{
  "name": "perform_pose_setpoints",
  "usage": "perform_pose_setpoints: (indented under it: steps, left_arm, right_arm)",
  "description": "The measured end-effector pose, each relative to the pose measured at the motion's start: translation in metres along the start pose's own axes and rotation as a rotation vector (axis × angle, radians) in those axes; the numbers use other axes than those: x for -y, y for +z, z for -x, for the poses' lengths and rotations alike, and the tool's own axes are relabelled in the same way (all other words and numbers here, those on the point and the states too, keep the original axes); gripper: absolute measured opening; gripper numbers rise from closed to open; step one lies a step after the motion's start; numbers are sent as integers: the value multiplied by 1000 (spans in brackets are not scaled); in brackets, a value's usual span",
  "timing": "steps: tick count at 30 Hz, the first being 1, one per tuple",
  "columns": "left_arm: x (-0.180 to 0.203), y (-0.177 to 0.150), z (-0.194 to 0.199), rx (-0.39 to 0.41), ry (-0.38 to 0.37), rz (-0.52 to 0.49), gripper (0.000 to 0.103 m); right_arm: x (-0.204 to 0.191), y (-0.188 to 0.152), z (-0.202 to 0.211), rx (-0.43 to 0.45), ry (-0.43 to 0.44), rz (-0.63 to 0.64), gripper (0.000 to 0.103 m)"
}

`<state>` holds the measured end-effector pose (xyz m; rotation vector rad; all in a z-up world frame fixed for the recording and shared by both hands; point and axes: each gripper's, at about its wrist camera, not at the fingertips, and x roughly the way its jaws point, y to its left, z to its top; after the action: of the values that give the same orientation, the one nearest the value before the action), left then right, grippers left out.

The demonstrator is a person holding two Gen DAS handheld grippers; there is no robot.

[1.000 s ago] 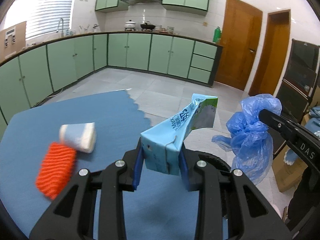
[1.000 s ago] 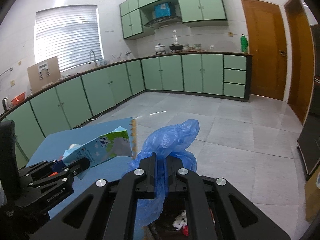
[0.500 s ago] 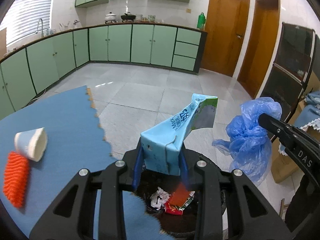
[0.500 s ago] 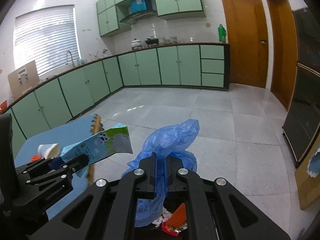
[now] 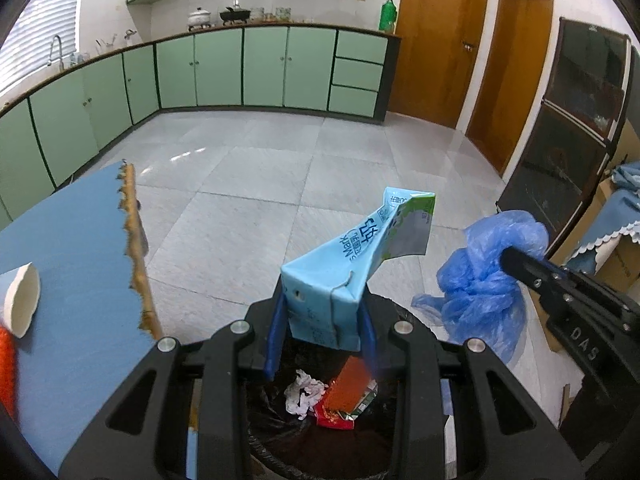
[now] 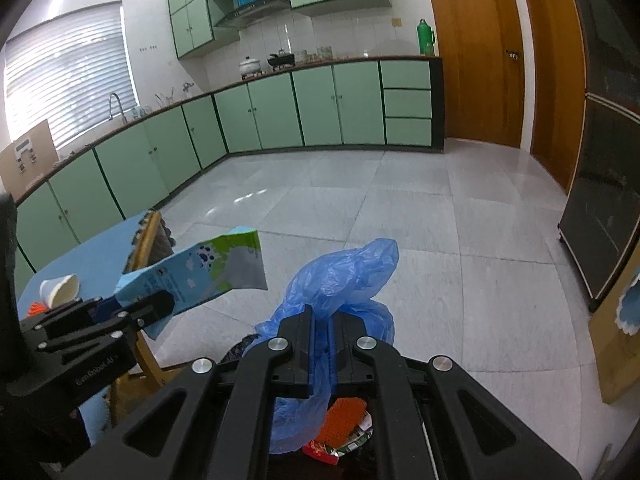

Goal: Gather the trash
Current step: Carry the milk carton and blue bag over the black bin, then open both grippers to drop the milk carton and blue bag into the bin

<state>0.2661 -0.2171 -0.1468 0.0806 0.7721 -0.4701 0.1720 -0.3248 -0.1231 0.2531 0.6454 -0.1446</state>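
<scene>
While the left gripper (image 5: 320,320) clamps a crumpled light-blue milk carton (image 5: 352,260) above the black trash bin (image 5: 280,452), the right gripper (image 6: 324,332) pinches a blue plastic bag (image 6: 340,280) just right of it. Wrappers (image 5: 340,400) lie inside the bin; a paper cup (image 5: 20,300) rests on the blue table (image 5: 80,240) at left.

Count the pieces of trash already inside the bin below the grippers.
3 visible in the trash bin: a crumpled white paper on the left, an orange piece in the middle, and a red and green wrapper beneath it. More may be hidden.
</scene>
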Motion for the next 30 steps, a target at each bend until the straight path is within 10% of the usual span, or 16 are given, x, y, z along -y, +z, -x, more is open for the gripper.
perform_pose_setpoints:
  steps: [8,10,22,30]
  left_arm:
    - [0,5,-10,-15,-32,-5,50]
    - [-3,6,-8,-11,-33,2,51]
    - [-33,6,40,68,1,38,67]
    - [-71,-5,109,158,76,64,77]
  right_arm:
    - [15,-7,-13,-50,-6,-35,21]
    - [18,-6,-15,-56,-8,-46,49]
    - [-7,4,18,7,-43,-51,96]
    - [-55,9,55,84,6,-24,97]
